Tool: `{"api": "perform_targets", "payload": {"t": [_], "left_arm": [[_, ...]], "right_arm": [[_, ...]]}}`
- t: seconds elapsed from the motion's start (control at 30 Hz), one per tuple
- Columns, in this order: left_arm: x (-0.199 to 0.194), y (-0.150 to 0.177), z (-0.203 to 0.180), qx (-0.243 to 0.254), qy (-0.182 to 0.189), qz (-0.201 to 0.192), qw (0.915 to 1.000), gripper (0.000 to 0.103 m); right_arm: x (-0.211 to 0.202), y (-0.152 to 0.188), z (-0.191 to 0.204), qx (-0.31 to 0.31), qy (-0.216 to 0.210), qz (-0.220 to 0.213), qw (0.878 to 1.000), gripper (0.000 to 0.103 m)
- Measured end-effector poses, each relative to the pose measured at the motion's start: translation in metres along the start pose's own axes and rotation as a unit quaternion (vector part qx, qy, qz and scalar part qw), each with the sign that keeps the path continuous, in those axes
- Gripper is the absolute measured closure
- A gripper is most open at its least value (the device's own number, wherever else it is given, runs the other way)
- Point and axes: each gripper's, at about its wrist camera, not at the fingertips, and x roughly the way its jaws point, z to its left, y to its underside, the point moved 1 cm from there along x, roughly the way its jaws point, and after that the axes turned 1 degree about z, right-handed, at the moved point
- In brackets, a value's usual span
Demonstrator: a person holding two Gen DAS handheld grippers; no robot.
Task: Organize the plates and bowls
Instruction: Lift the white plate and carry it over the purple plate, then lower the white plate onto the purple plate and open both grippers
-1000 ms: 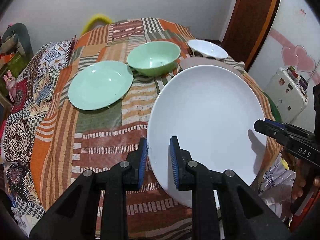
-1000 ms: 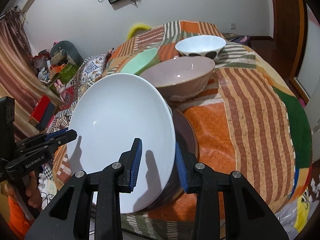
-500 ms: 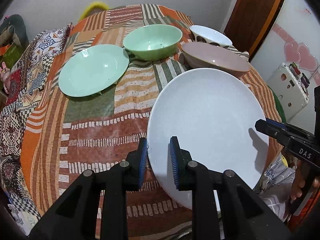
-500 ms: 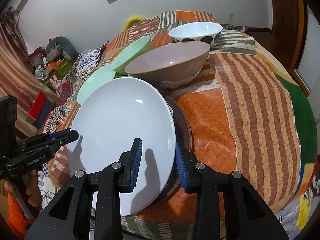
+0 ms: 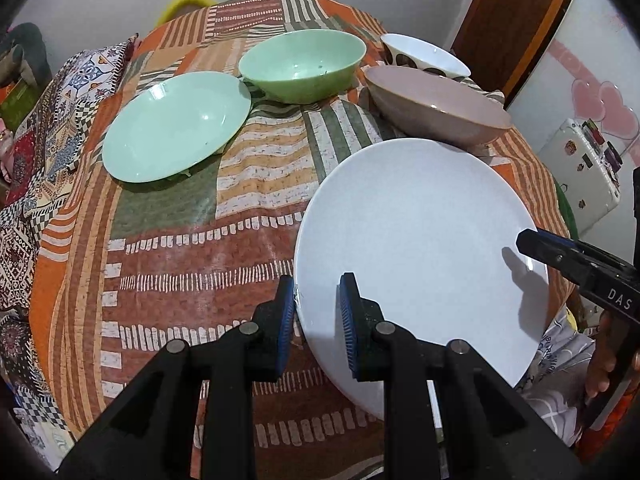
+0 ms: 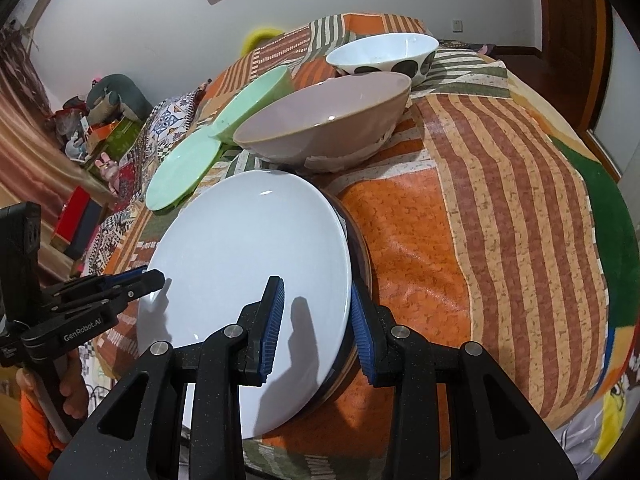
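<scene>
A large white plate point(image 5: 420, 232) hangs tilted over the near end of the patchwork cloth. My left gripper point(image 5: 318, 320) is shut on its near left rim. In the right wrist view the white plate point(image 6: 248, 248) lies against a dark brown plate point(image 6: 362, 252), and my right gripper point(image 6: 316, 328) is shut across both rims. The left gripper point(image 6: 156, 280) shows at the opposite rim. Behind stand a mauve bowl point(image 5: 436, 104), a green bowl point(image 5: 304, 64), a white spotted bowl point(image 5: 424, 56) and a green plate point(image 5: 176, 124).
The patchwork cloth point(image 5: 180, 264) falls away at the near and side edges. A white appliance point(image 5: 588, 176) and a wooden door point(image 5: 516, 20) stand to the right. Toys and boxes point(image 6: 100, 128) lie on the floor to the left.
The white plate has sunk and tipped flatter toward the cloth with both grippers still on it. The mauve bowl behind it has come into full sight.
</scene>
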Motion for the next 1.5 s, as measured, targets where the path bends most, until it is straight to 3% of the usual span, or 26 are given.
{"api": "perform_targets", "payload": {"t": [0.63, 0.73, 0.87, 1.3, 1.5], "left_arm": [[0.007, -0.002, 0.001, -0.001, 0.014, 0.003, 0.9999, 0.082], [0.007, -0.002, 0.0, 0.001, 0.015, 0.002, 0.9999, 0.082], [0.004, -0.003, 0.0, 0.002, 0.012, -0.003, 0.9999, 0.082], [-0.057, -0.01, 0.019, -0.006, -0.011, -0.085, 0.9963, 0.077], [-0.091, -0.017, 0.042, -0.013, -0.043, -0.142, 0.9888, 0.058]], "right_arm": [[-0.001, -0.003, 0.0, -0.017, 0.013, 0.001, 1.0, 0.07], [-0.005, -0.003, -0.001, -0.025, 0.036, -0.01, 0.999, 0.07], [-0.01, -0.004, -0.003, -0.022, 0.03, -0.018, 0.999, 0.07], [-0.025, -0.013, 0.016, -0.038, 0.019, -0.041, 0.998, 0.07], [-0.027, -0.032, 0.043, -0.066, 0.002, -0.057, 0.996, 0.069]]}}
